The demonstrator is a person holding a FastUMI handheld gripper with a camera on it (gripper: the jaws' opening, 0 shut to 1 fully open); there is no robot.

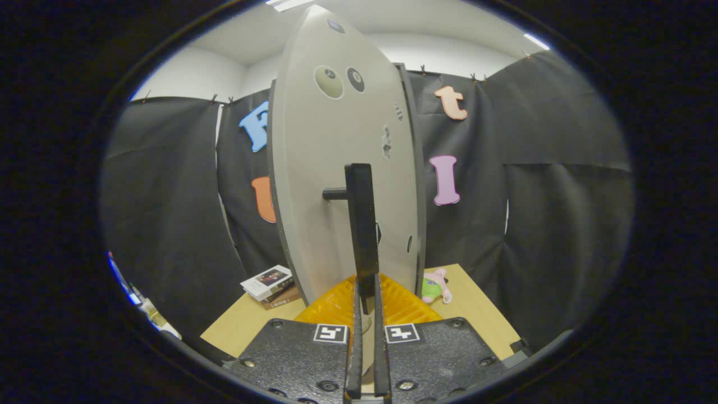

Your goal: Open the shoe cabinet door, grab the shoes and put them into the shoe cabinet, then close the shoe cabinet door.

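both fingers (367, 314) of the gripper (366, 342) are nearly closed, pinching the black handle (360, 224) of the grey shoe cabinet door (336, 185) that rises just ahead; this looks like a door step, and the next move probably calls for swinging it about its hinge without slipping

You have one door (336, 168) with one handle (362, 230), two books (269, 285) stacked, one plush toy (436, 286), one table (477, 306), and one gripper (366, 314) with two fingers.
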